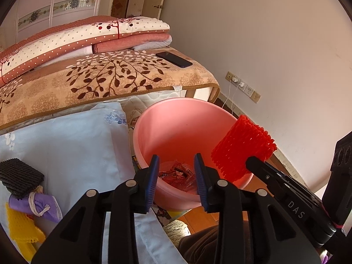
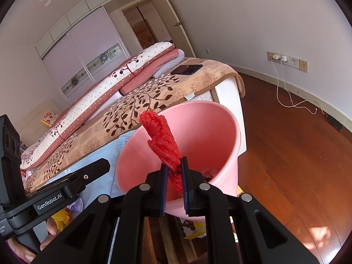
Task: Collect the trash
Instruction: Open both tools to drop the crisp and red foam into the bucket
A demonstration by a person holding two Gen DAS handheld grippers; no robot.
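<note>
A pink bin [image 1: 176, 118] stands beside the bed with crumpled wrappers [image 1: 178, 172] at its bottom. My left gripper [image 1: 176, 177] hangs over the bin's near rim, open, with nothing between its blue pads. Just right of it a red foam net [image 1: 242, 147] is pinched in my right gripper [image 2: 174, 183], which is shut on the net's lower end while the net [image 2: 161, 140] sticks up above the bin [image 2: 211, 127]. On the pale blue cloth at left lie a black foam net [image 1: 21, 176], a purple face mask [image 1: 36, 204] and a yellow foam net [image 1: 21, 231].
The bed carries a brown leaf-patterned blanket [image 1: 105, 77], folded quilts [image 1: 83, 37] and a black phone [image 1: 174, 59]. White cables hang from wall sockets [image 2: 286, 60] onto the wooden floor [image 2: 297, 154]. A hand [image 2: 51, 228] grips the left tool's handle.
</note>
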